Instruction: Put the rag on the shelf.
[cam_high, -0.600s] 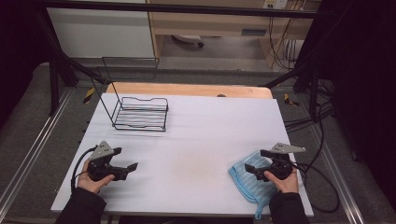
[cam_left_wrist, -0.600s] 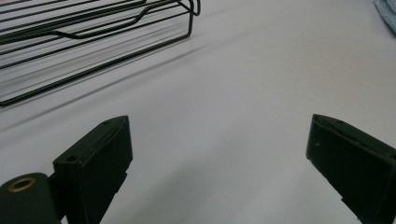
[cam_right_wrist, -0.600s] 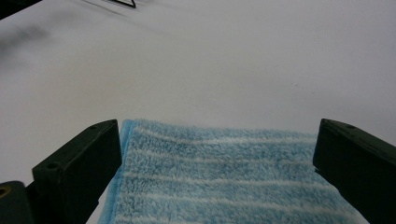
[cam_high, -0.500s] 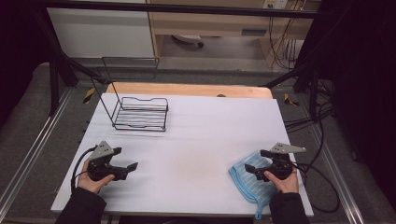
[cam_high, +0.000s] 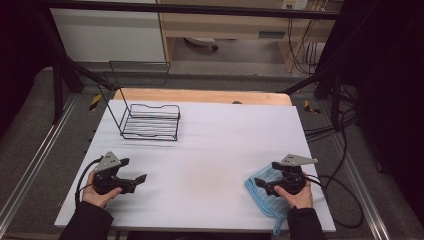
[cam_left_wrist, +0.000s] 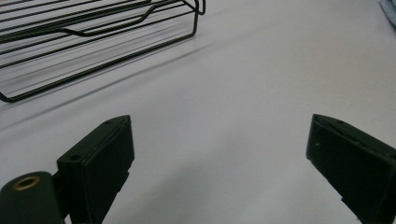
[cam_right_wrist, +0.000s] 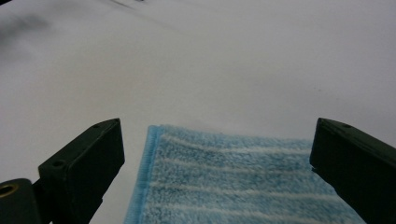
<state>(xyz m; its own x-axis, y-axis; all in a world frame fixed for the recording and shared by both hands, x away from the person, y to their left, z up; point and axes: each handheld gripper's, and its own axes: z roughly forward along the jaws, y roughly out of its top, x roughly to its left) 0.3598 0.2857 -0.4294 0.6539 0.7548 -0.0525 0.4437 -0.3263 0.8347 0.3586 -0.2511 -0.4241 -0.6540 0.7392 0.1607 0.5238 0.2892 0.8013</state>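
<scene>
A blue striped cloth (cam_high: 267, 197) lies flat at the table's front right, one corner hanging over the front edge. My right gripper (cam_high: 260, 182) rests over it, open, and the cloth (cam_right_wrist: 243, 182) lies below and between the wide-apart jaws, its edge running up the left side. My left gripper (cam_high: 140, 178) sits at the front left, open over bare white table (cam_left_wrist: 224, 107), nothing between its jaws. A black wire rack (cam_high: 150, 121) stands at the back left, and its lower wires (cam_left_wrist: 93, 42) cross the top of the left gripper view.
The white table (cam_high: 215, 140) ends in a wooden strip (cam_high: 200, 95) at the back. Cables (cam_high: 340, 185) trail off the right side. Metal frame rails (cam_high: 30, 170) run along both sides of the table.
</scene>
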